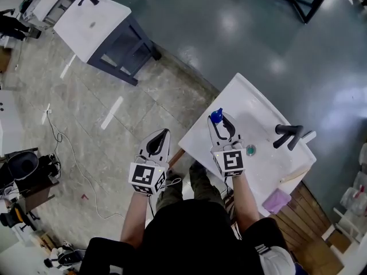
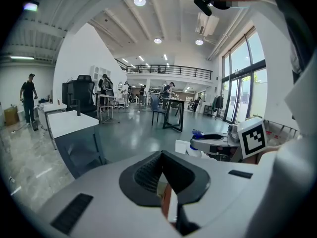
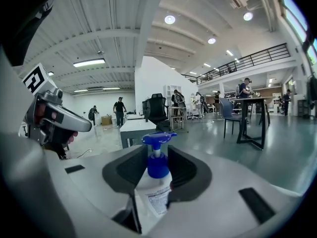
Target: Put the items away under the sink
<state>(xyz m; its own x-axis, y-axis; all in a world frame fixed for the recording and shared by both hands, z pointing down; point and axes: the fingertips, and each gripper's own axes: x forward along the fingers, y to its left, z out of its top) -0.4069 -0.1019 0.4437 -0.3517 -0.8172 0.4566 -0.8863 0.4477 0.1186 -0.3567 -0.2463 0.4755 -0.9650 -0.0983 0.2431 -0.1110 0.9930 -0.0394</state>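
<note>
A white pump bottle with a blue pump head stands upright on the near left part of the white sink top. My right gripper reaches over that edge, and its dark pads sit against both sides of the bottle's body. In the right gripper view the bottle fills the gap between the jaws of the right gripper. My left gripper hangs over the floor just left of the sink, shut with nothing in it. Its pads meet in the left gripper view.
A black faucet and a round drain lie further along the sink. A purple cloth rests on its near right corner, above wooden boards. A white table on a dark frame stands far left. A cable trails over the floor.
</note>
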